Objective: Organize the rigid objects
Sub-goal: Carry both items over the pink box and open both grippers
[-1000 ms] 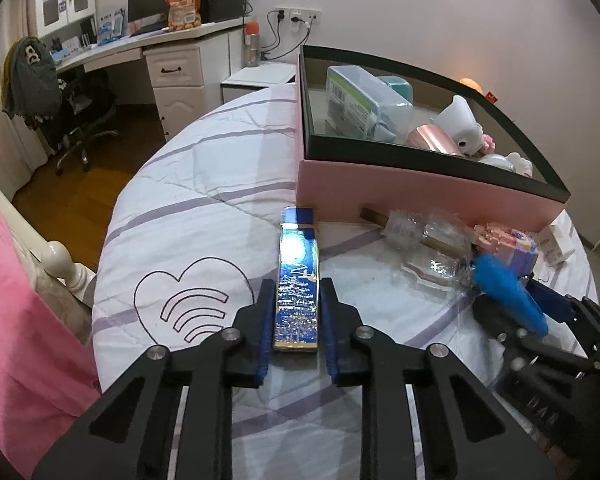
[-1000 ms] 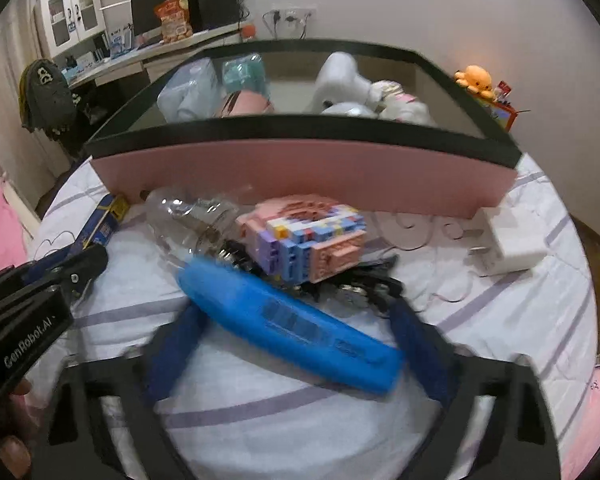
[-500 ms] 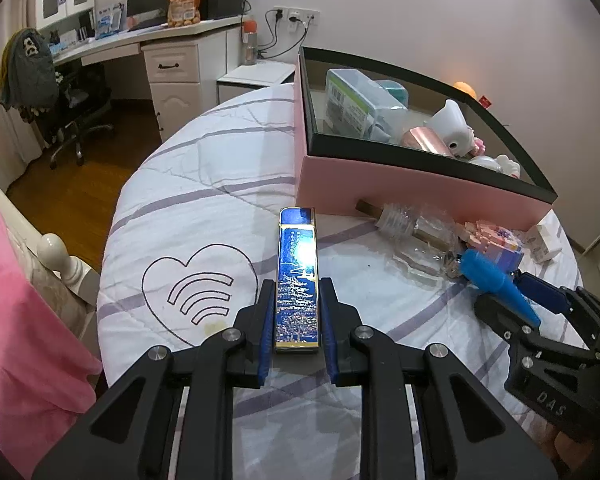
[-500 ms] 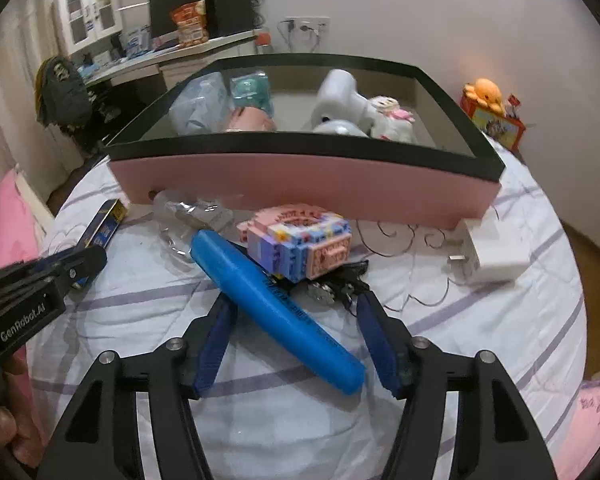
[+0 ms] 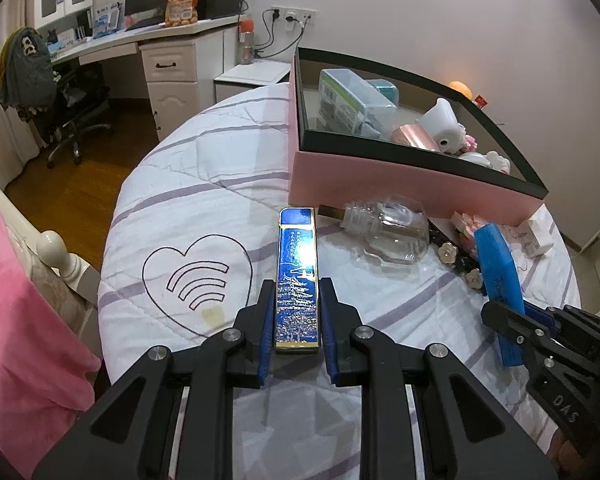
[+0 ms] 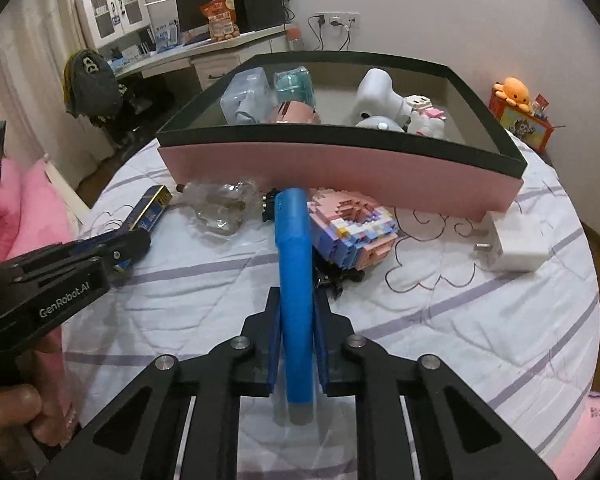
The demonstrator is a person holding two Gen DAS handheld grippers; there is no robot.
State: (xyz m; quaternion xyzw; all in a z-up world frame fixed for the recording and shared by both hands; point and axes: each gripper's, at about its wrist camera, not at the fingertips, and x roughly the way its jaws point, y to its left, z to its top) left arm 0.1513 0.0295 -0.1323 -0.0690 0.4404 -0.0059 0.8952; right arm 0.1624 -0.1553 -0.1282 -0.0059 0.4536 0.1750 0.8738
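Note:
A long blue-and-gold box (image 5: pixel 297 248) points toward the pink storage box (image 5: pixel 380 180), and my left gripper (image 5: pixel 297 284) is shut on its near end. In the right wrist view, my right gripper (image 6: pixel 296 294) has its jaws closing on a blue oblong case (image 6: pixel 294 240). Its pads press both sides of the case, which points straight ahead. In the left wrist view the same blue case (image 5: pixel 498 264) sticks up out of the right gripper (image 5: pixel 508 320). The left gripper (image 6: pixel 134 244) and its box (image 6: pixel 152 204) show at left in the right wrist view.
On the quilted bed before the pink box (image 6: pixel 340 168) lie a clear glass bottle (image 6: pixel 220 204), a pastel brick model (image 6: pixel 352 228), a black flowered clip (image 5: pixel 456 256) and a white charger (image 6: pixel 516 244). The box holds several items. Bed edge and wooden floor lie left.
The right gripper's jaws closed from wide apart onto the blue case, which swung from lying diagonally to pointing straight ahead. The left gripper kept its hold on the long box.

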